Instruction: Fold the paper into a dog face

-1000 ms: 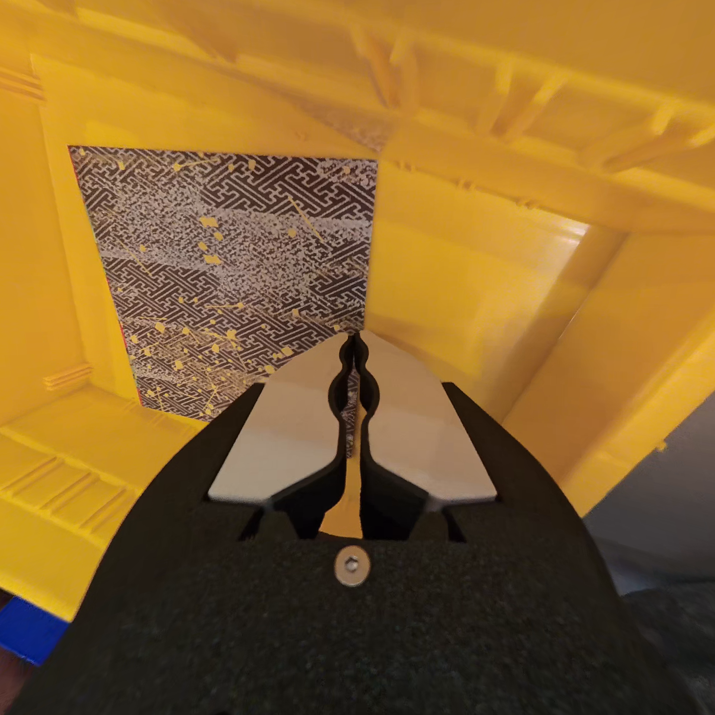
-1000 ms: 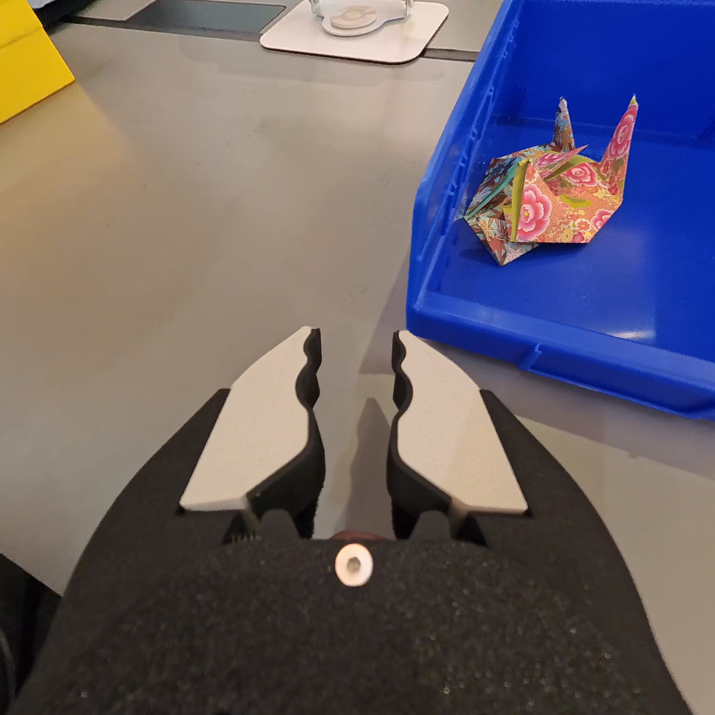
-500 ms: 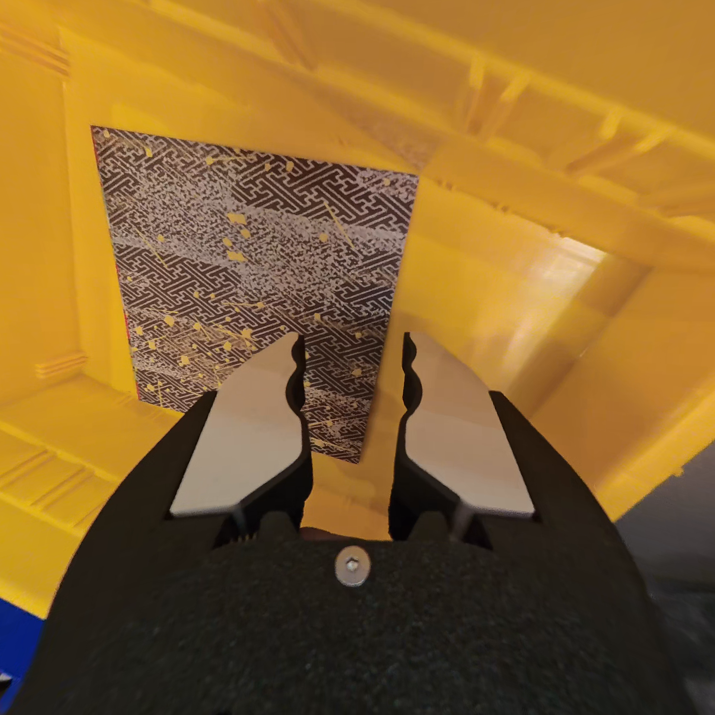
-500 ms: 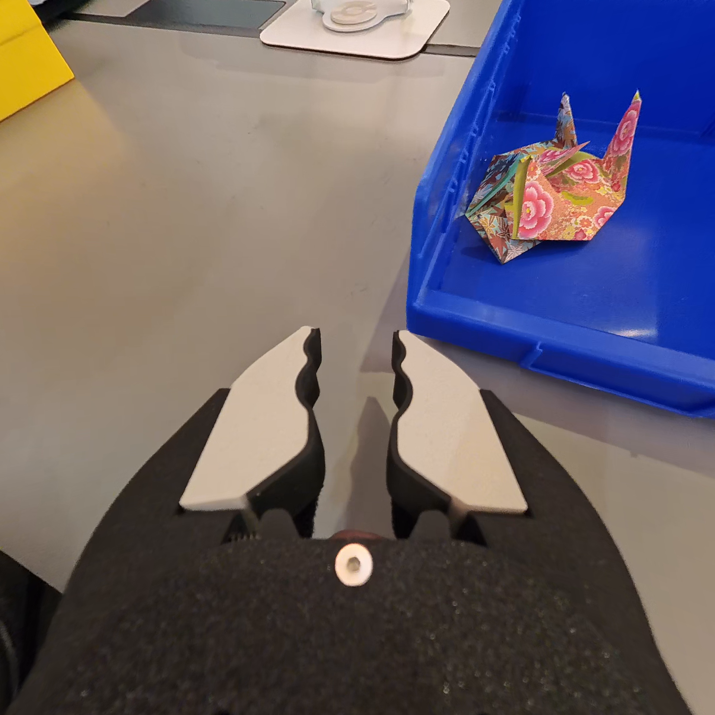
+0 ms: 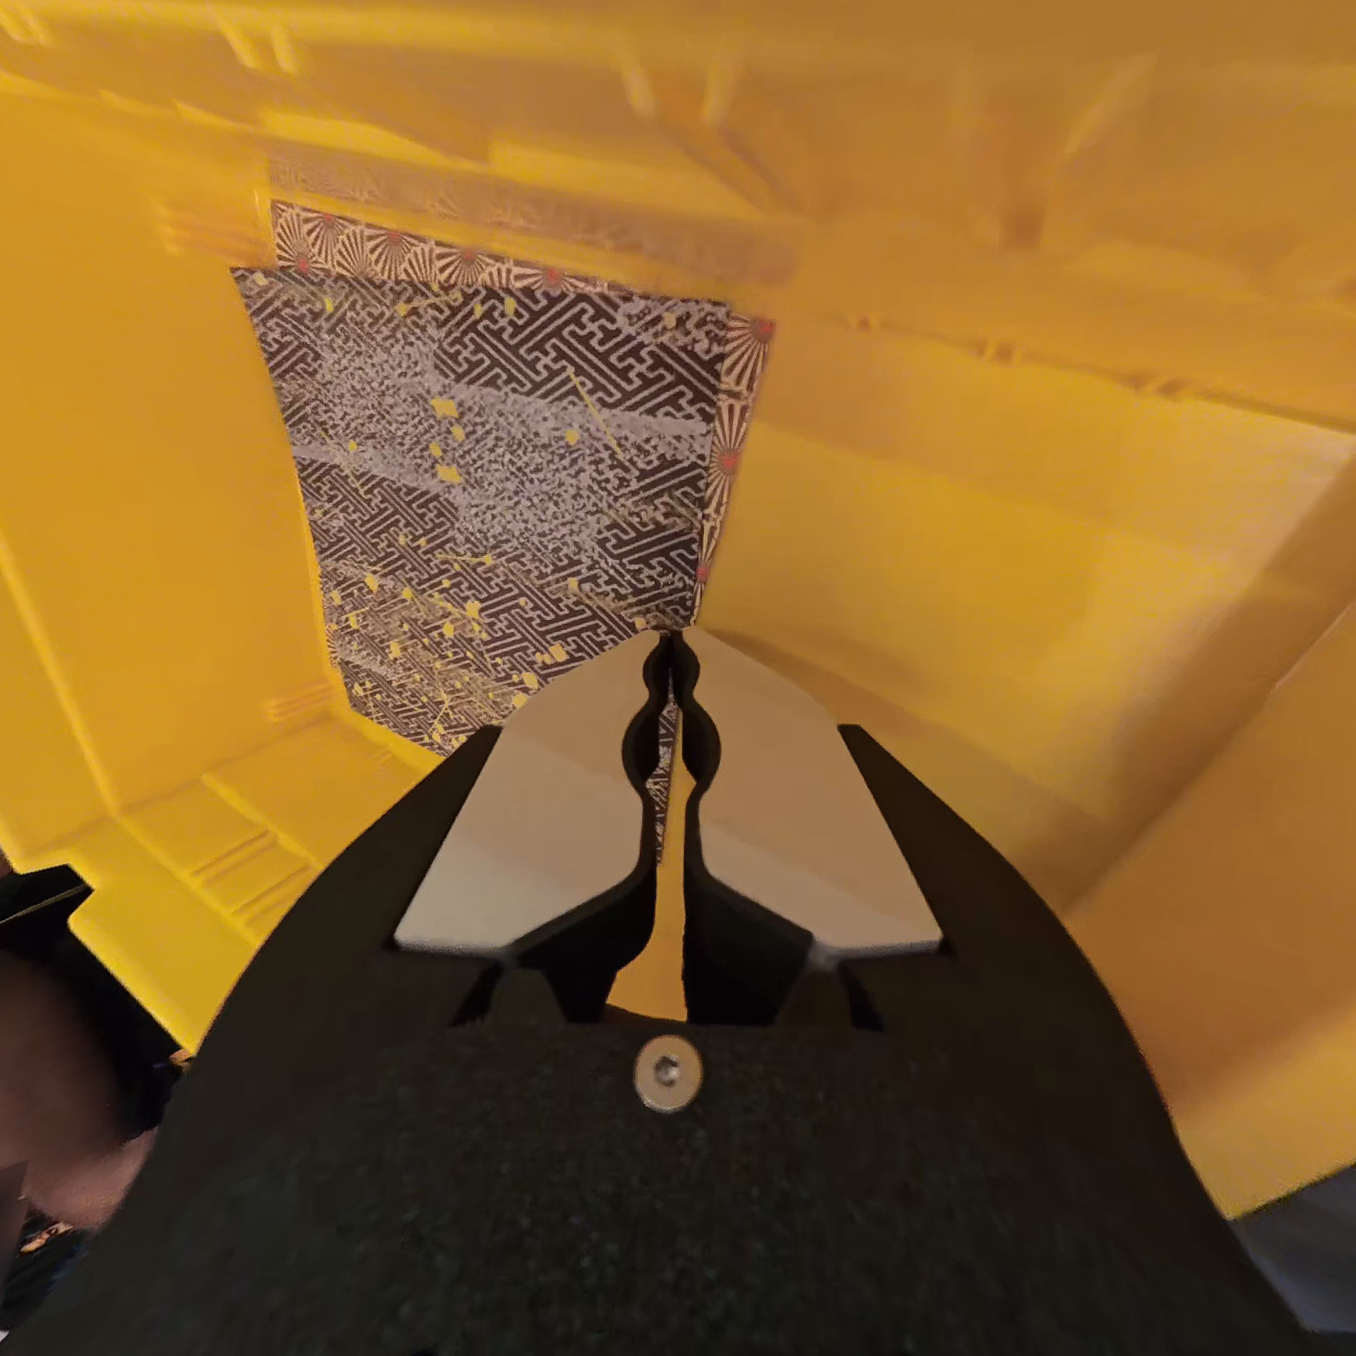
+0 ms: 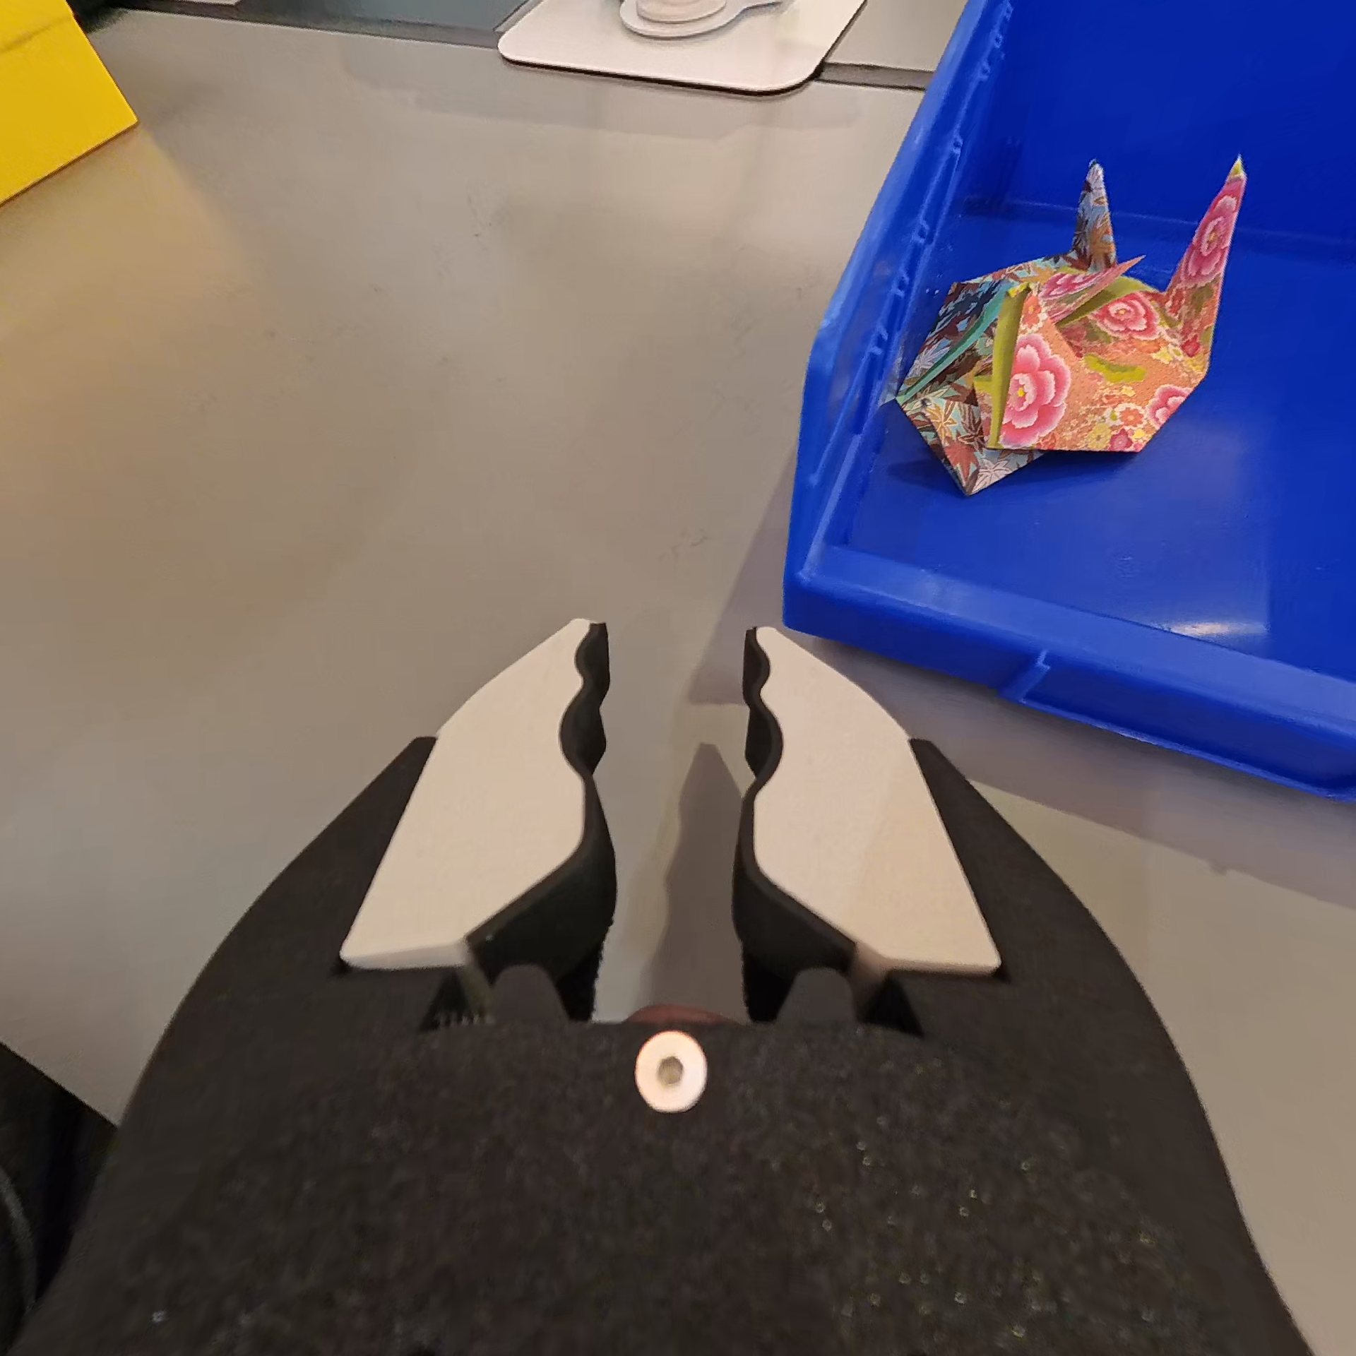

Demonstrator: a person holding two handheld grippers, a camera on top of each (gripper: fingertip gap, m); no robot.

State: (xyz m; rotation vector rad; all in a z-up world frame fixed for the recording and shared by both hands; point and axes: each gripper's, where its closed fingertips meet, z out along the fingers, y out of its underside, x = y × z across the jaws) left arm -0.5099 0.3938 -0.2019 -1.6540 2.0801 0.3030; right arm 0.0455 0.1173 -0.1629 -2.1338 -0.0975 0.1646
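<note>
Paper (image 5: 499, 469) corner between left tool (image 5: 669, 646) tips

My left wrist camera sits just behind the left gripper (image 5: 669, 646), looking along its fingers into the yellow bin (image 5: 1027, 587) from very close; the paper (image 5: 499, 477) fills the view from 10 to 12 o'clock. My right wrist camera looks forward and down along the right gripper (image 6: 675, 638) at the grey table (image 6: 367, 403) from farther back, with the blue bin (image 6: 1101, 624) near at 2 o'clock. The views share only the yellow bin (a corner of it at 10 o'clock in the right view (image 6: 51, 110)).
</note>
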